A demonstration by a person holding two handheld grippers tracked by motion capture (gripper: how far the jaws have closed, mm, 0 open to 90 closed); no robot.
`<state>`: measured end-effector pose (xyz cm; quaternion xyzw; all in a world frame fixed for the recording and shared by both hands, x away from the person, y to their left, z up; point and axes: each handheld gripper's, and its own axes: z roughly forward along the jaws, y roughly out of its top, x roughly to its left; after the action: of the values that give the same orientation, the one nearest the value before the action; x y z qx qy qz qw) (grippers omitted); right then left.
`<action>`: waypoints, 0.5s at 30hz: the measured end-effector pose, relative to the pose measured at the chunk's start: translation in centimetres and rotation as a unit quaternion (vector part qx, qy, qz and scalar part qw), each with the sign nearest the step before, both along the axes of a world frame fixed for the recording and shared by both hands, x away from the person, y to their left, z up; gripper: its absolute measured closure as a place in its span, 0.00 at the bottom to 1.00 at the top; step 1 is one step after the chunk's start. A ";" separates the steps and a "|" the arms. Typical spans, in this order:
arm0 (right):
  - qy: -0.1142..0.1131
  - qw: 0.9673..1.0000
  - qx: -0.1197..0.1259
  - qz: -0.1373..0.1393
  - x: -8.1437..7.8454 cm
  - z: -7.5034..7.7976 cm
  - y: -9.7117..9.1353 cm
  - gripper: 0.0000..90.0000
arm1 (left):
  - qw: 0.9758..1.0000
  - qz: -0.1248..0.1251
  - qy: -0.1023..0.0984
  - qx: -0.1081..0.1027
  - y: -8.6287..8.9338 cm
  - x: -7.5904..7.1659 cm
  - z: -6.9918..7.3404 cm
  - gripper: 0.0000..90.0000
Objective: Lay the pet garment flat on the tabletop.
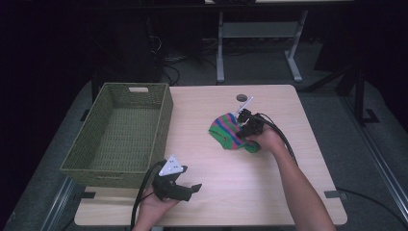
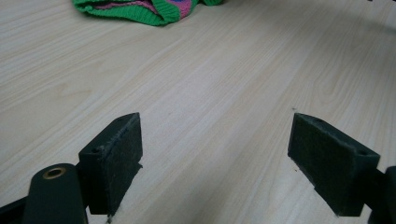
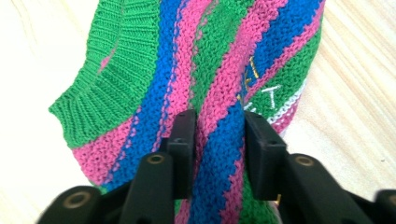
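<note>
- Pinching a fold of the striped knit garment (image 3: 219,70), your right gripper (image 3: 215,135) has its jaws clamped on it mid-tabletop (image 1: 269,192).
- Left gripper (image 2: 215,163) rests with jaws apart, holding nothing.
- Wicker basket (image 1: 91,144) holds nothing; lifting and placing likely remain.

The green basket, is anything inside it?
Empty. From the high view, the green basket shows bare woven floor inside; the striped knit lies out on the table.
</note>
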<state>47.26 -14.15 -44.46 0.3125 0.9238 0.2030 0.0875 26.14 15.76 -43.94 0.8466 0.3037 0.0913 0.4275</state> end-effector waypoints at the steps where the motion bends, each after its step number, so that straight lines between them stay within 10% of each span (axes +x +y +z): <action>1: 0.002 1.000 0.005 0.000 0.0 0.0 -0.1 0.78 | 1.000 0.002 0.000 -0.002 0.0 0.0 0.0 0.19; 15: 0.023 0.999 0.028 -0.002 -0.1 1.0 -1.1 0.84 | 1.000 0.006 0.000 -0.009 0.0 -0.1 0.0 0.19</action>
<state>47.16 -15.22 -43.47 0.3215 0.9188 0.2215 0.0576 26.07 15.75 -43.90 0.8410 0.3091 0.0915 0.4345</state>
